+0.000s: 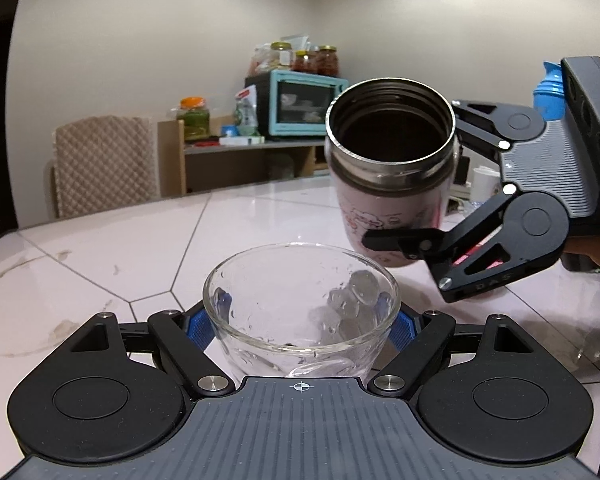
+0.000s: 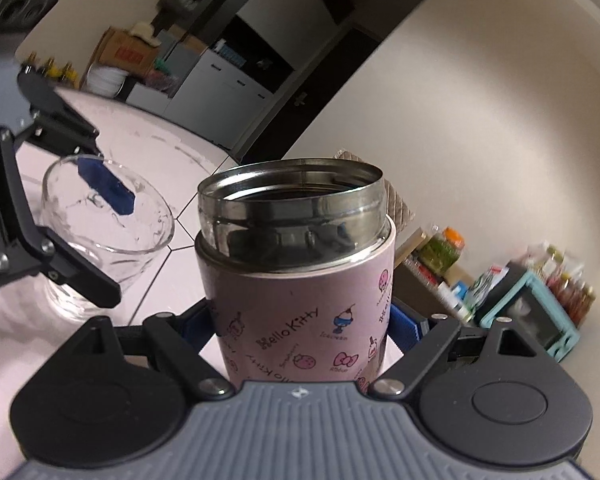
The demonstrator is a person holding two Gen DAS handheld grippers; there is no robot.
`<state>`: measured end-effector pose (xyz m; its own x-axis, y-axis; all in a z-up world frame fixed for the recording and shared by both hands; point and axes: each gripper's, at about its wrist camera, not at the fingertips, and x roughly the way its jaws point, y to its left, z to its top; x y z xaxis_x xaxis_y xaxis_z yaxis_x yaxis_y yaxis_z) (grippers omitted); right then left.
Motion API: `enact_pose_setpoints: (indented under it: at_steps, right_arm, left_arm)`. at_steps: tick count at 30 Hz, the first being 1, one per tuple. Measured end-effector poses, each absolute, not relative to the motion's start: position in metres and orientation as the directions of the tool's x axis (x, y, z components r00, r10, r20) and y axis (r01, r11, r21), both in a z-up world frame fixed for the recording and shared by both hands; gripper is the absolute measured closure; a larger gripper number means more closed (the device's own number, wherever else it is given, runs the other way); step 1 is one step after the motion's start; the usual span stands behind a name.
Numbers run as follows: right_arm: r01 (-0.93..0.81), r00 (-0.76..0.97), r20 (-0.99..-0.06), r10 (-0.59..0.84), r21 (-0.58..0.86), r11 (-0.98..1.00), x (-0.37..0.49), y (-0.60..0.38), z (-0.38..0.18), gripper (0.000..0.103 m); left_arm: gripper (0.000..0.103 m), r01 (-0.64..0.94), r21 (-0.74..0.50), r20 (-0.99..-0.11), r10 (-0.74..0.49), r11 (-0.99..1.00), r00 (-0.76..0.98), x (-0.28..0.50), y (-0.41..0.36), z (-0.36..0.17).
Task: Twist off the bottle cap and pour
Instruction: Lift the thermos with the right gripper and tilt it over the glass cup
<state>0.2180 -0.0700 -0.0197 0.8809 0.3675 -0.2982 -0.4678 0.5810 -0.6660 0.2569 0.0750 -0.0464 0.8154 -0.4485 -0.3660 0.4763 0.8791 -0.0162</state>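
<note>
My left gripper [image 1: 302, 326] is shut on a clear glass bowl-shaped cup [image 1: 300, 308] that stands on the table; a few wet, ice-like lumps sit inside it. My right gripper [image 2: 300, 328] is shut on a pink Hello Kitty steel bottle [image 2: 300, 300] with its cap off and its mouth open. The bottle [image 1: 388, 176] is held in the air, tilted toward the cup, to the right of and beyond the cup's rim. In the right wrist view the cup [image 2: 100, 232] and the left gripper [image 2: 104, 232] are at the left. The cap is not in view.
The pale tiled table [image 1: 120, 248] runs to a far edge with a padded chair [image 1: 104, 160] behind it. A shelf with a teal toaster oven [image 1: 300, 104] and jars stands by the wall. A blue-topped bottle [image 1: 548, 92] is at the far right.
</note>
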Motion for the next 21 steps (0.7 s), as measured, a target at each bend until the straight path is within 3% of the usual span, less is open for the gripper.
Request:
enact_pose_setpoints:
  at_steps: [21]
  right_arm:
    - [-0.355, 0.914, -0.23, 0.335, -0.853, 0.384, 0.203, -0.048, -0.061, 0.015]
  left_arm:
    - [0.016, 0.53, -0.008, -0.366, -0.496, 0.848, 0.787, 0.253, 0.069, -0.048]
